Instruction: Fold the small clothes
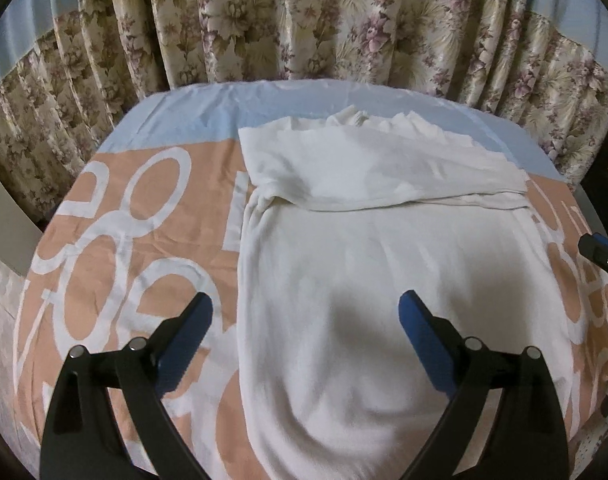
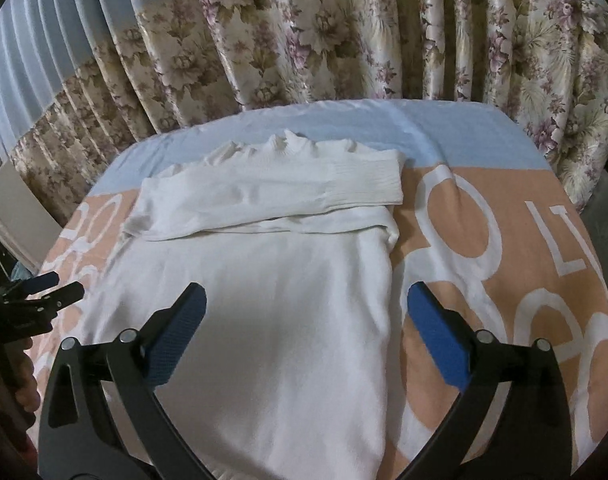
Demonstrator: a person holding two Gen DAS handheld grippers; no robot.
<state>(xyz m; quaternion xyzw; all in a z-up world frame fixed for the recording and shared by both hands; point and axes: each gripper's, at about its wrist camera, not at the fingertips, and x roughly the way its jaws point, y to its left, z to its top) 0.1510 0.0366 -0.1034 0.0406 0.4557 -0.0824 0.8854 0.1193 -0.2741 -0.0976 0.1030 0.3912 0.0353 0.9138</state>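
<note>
Far left, floral curtain (image 1: pixel 84 92) hangs behind the bed, with a pale blue band above its patterned part. Bed cover (image 1: pixel 116 216) is peach with big white letters and rings, and a light blue strip runs along its far edge next to the curtain. Left gripper (image 1: pixel 305 312) hovers above the cover with its jaws spread wide and nothing between them; its blue pads sit clear of the cloth, the left one over the peach print and the right one over the garment. White sweater (image 1: pixel 383 280) lies flat in the middle of the cover, with the body running toward the cameras and the collar end toward the curtain. A sleeve (image 2: pixel 272 196) is folded across the upper part of the body, its ribbed cuff ending at the sweater's right edge in the right wrist view. Collar area beyond it is bunched up, detail unclear. The sweater's left edge is slightly rumpled where the sleeve fold starts. Right gripper (image 2: pixel 305 304) hangs above the sweater's right side, also fully released and empty, with its left pad over the white knit and its right pad over the peach cover just beside the garment's edge. Each gripper shows at the edge of the other's view, well apart. Neither touches the sweater.
</note>
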